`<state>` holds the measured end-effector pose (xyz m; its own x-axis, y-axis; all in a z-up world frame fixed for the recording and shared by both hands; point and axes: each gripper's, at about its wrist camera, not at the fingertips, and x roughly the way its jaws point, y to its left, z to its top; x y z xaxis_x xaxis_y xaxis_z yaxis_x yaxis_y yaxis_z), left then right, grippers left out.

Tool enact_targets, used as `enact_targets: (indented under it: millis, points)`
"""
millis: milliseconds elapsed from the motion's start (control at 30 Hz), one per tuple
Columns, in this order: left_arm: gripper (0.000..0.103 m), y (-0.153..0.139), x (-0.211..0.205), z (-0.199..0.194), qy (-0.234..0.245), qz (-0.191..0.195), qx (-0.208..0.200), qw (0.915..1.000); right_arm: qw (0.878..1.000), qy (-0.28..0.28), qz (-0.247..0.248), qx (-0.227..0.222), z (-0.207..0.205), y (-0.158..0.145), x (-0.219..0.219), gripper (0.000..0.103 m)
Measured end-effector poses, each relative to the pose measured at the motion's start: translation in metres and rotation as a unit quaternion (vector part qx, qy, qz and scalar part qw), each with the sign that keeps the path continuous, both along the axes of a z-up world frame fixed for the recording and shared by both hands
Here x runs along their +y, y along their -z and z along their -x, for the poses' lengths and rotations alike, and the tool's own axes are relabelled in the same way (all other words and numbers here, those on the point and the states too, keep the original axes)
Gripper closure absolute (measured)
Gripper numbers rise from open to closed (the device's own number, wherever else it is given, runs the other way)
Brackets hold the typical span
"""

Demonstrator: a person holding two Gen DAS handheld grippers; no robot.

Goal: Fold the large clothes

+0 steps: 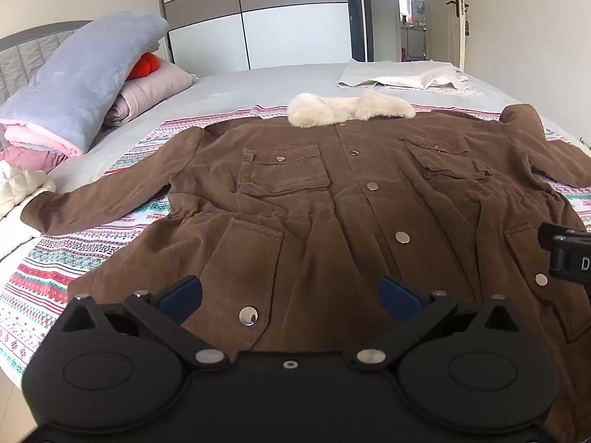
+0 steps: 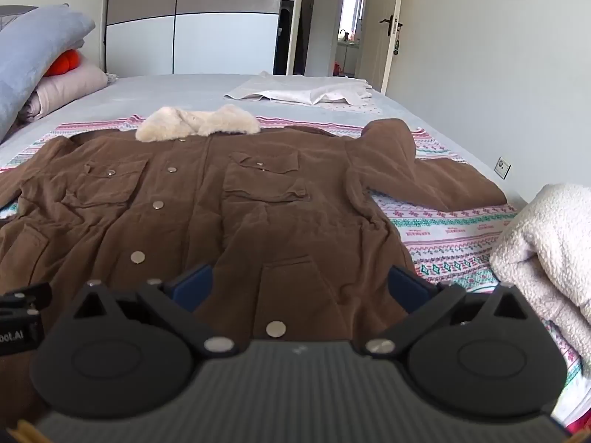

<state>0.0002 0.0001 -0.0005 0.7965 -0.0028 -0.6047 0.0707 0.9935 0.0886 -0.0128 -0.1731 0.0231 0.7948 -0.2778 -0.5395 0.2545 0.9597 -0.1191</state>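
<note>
A large brown coat (image 1: pixel 332 199) with a cream fur collar (image 1: pixel 347 109) lies flat, front up and buttoned, on a patterned sheet on the bed, both sleeves spread outward. It also shows in the right wrist view (image 2: pixel 207 206). My left gripper (image 1: pixel 290 297) is open and empty above the coat's lower left hem. My right gripper (image 2: pixel 301 288) is open and empty above the lower right hem; part of its body shows at the right edge of the left wrist view (image 1: pixel 569 254).
Folded blankets and pillows (image 1: pixel 77 85) are piled at the bed's left. A white folded cloth (image 1: pixel 402 75) lies at the far side. A cream fleece garment (image 2: pixel 546 243) lies at the right. A wardrobe and open door stand behind.
</note>
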Motion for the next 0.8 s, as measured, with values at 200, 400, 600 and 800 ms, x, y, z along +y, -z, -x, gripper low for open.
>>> enact_targets:
  millis: [200, 400, 600, 800]
  points:
    - [0.0, 0.0011, -0.0008, 0.0006, -0.004, -0.005, -0.005, 1.0, 1.0, -0.001, -0.007, 0.006, 0.0005, -0.001, 0.0013, 0.0]
    - [0.0, 0.0028, 0.0067, -0.0017, -0.003, 0.003, 0.0, 1.0, 1.0, -0.001, -0.009, 0.008, 0.0026, -0.0023, 0.0018, 0.0]
    - [0.0, 0.0037, 0.0027, -0.0012, -0.005, 0.0, 0.004, 1.0, 1.0, -0.002, -0.009, 0.011, 0.0006, -0.0003, 0.0014, 0.0]
    - [0.0, 0.0032, 0.0012, -0.0018, -0.004, 0.003, 0.008, 1.0, 1.0, -0.001, -0.009, 0.013, 0.0003, -0.0002, 0.0011, 0.0]
